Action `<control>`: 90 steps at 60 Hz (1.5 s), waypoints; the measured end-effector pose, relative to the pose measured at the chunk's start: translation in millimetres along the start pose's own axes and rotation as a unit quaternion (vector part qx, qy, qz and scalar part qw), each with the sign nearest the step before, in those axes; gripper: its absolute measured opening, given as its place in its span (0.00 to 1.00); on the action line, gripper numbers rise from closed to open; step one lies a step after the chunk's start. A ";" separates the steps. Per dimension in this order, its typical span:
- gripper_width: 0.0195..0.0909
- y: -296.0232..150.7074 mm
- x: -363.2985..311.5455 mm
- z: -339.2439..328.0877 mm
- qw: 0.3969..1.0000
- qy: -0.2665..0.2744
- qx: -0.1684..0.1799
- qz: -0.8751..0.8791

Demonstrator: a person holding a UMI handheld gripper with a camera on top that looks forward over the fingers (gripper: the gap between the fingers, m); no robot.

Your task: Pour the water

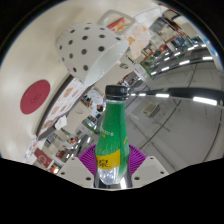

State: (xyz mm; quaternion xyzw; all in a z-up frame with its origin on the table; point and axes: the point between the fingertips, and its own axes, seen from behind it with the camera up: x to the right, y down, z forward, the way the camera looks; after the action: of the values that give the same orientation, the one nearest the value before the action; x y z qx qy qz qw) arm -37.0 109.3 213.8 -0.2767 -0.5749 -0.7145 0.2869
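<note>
- The hand-held gripper (113,165) is pinching a green bottle (114,135) low on its body: a purple pad shows at each side of the bottle, and both seem pressed to the plastic with no gap that I can make out. The fingers themselves are mostly hidden under the bottle's clear lower end.
- The bottle runs straight forward along the fingers, its pale base nearest the camera, a yellow band of label above that, then the green body, with the cap (117,92) farthest out.
- The cap looks to be still on; whether it is screwed tight cannot be told. If so, no water can leave yet, and it must come off before any tilt is worth making.
- Pose, as a judgement: beyond the bottle lie ceiling lights (178,92) and a slanted, store-like room with shelves, plus a white dotted shape (88,47) and a red round sign (34,97). That suggests the gripper is tipped upward and rolled well off level, with the bottle lifted clear of any desk.
- No cup or other receiving vessel is visible, so the pour has no target in view.
- To do this step well: keep the squeeze firm but not crushing, bring the gripper down until a vessel appears just ahead of the cap, then roll slowly so the mouth dips gradually.
</note>
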 end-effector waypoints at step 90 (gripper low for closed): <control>0.29 -78.8 -118.7 -9.1 0.434 -0.188 -0.053 0.879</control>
State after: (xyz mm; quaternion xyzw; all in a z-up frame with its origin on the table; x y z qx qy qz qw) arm -14.0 125.0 73.9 -0.7753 -0.0222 -0.0369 0.6301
